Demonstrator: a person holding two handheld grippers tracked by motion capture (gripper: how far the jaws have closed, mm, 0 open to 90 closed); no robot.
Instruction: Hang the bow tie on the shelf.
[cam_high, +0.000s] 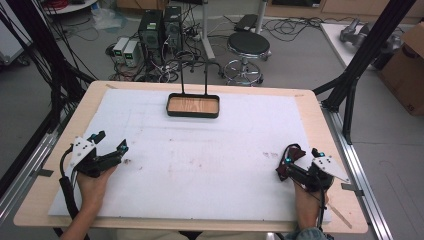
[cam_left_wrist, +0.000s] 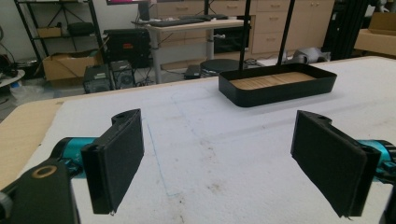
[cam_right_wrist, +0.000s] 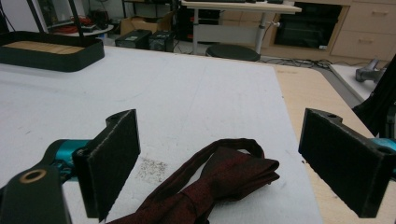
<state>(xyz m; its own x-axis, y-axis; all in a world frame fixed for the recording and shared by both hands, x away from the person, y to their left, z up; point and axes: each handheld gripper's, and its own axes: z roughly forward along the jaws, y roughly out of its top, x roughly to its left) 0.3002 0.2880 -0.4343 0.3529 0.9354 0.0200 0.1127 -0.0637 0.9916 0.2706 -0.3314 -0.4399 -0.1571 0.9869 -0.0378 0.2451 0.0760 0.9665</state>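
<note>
Between the right gripper's (cam_right_wrist: 219, 163) spread jaws lies a dark red bow tie (cam_right_wrist: 210, 182), its long axis seemingly running along them; the left gripper (cam_left_wrist: 219, 158) rests well apart, open and empty.

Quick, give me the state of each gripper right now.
Left gripper: open, nothing between the jaws, above the white mat.
Right gripper: open, jaws either side of the dark red bow tie, not closed on it.

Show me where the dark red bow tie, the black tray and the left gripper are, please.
dark red bow tie (cam_right_wrist: 219, 179): right gripper view, on its folded cloth.
black tray (cam_high: 193, 105): high view, on its wooden floor.
left gripper (cam_left_wrist: 217, 158): left gripper view, midway between its open jaws.
</note>
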